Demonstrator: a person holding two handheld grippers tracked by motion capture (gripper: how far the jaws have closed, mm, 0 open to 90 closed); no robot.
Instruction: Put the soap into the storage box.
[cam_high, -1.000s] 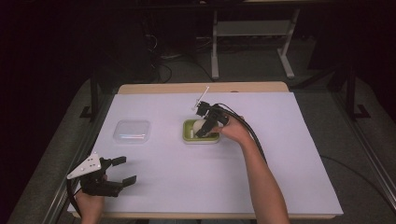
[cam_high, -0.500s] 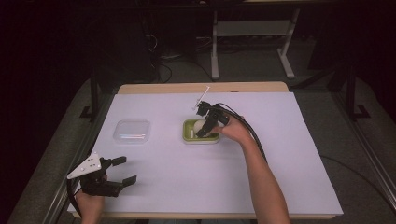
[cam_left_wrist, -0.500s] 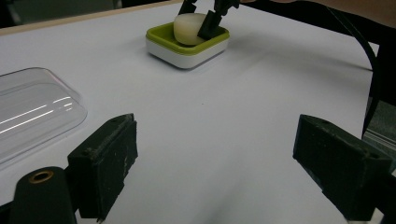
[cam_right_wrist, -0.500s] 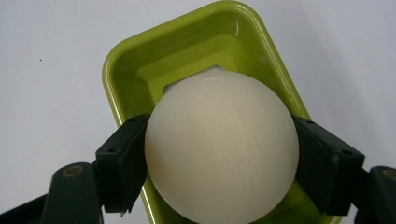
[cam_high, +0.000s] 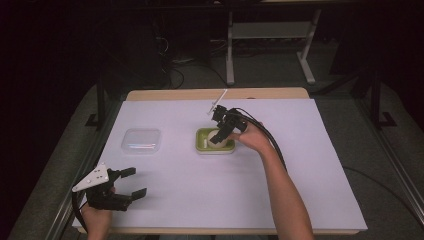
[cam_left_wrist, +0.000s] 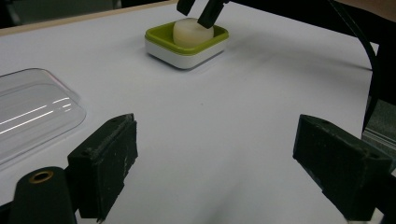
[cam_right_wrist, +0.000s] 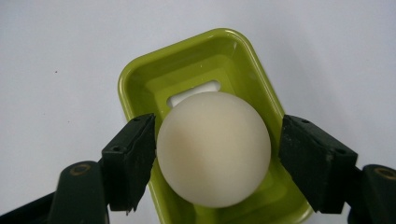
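- The pale round soap (cam_right_wrist: 214, 148) sits in the green dish (cam_right_wrist: 140, 77) at the centre of the right gripper view; in the high view the dish (cam_high: 201, 145) lies just right of the frame's middle on the white table (cam_high: 300, 200).
- The right gripper (cam_right_wrist: 214, 156) brackets the soap, with one jaw touching or almost touching it at lower left and the other a sliver off at lower right; it is part-open and grips nothing firmly as yet, though contact on the left side is hard to judge.
- The step in hand looks like taking hold of the soap. To do it well, the jaws should close evenly across the widest part, squarely, since a smooth rounded bar may squirt out under an off-centre squeeze.
- A straight lift would keep the dish from being dragged along.
- The left gripper (cam_high: 125, 183) rests at the lower left of the high view, jaws wide apart and empty, near the clear lid (cam_high: 141, 141).
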